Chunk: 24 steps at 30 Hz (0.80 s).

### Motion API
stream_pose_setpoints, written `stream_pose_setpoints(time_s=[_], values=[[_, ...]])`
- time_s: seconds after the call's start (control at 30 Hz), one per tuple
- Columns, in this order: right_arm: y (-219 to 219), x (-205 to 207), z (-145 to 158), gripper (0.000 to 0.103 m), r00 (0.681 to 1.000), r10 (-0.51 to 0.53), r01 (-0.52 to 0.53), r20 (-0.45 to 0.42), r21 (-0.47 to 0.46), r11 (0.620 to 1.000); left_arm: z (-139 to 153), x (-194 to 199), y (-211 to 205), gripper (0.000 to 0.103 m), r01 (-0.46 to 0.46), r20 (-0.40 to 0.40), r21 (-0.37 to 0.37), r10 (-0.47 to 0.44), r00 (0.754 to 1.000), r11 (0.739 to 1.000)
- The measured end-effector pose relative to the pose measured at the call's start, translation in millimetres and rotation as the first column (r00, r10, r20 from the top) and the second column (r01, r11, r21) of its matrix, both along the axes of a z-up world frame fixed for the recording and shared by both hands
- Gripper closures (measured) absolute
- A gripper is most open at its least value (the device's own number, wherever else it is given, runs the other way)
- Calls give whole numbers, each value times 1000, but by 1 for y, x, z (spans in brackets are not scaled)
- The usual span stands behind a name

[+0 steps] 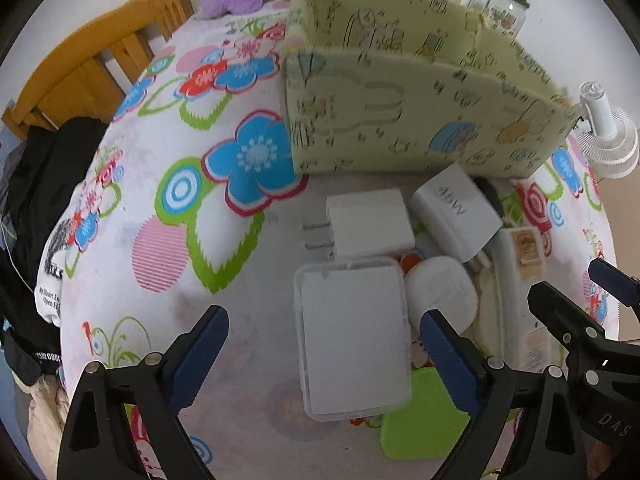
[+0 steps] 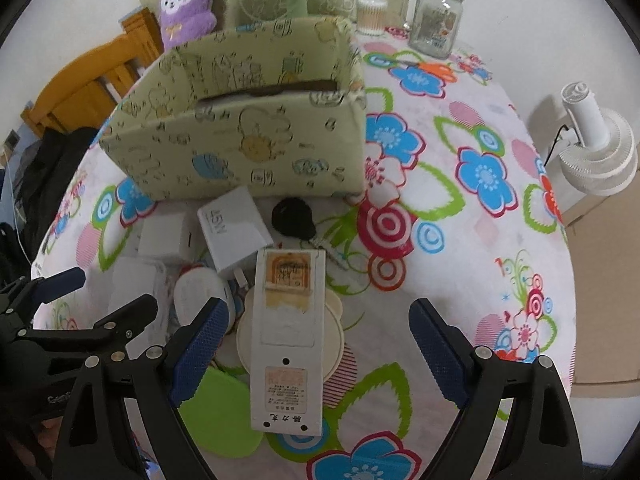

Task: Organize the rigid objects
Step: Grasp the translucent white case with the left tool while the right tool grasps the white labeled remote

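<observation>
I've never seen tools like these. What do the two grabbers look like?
Both look alike: the left gripper and right gripper have black angular frames with silver rivets. Their fingers carry dark blue pads with a fine dotted texture. White lettering marks the black bodies. No sleeves show.

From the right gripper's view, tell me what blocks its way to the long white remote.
Nothing visible does. The right gripper is open, its fingers either side of the white remote, which lies uppermost, across a round cream disc and a green pad. The patterned box stands behind it.
</observation>
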State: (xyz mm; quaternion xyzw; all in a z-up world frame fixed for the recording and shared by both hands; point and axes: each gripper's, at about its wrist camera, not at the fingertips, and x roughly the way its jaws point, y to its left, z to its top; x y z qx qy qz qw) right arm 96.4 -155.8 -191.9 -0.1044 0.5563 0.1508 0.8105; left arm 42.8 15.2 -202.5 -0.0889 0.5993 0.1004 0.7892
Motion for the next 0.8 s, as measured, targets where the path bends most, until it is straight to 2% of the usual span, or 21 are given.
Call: stream_pose_setpoints(time_s=[0.3,0.53,0.6,0.8], values=[[7,0,-20,16,999,8,-8,-42,-12,1000,-18,0,-1,16,2,-43,-6,-2,999,1000],[10,1,-29,28,998,14,-16,-62,-26,1000,-24,4,-6,25,19,-51,-5,-19,999,1000],[12,0,-31,31,997,21,-23,-70,-26,999,-24,5,-7,31,17,-53,-15,-18,998,1000],[15,0,-36,40,997,20,-22,-77,-30,999,-28,3,-14,35,32,-50,-5,-32,998,999]])
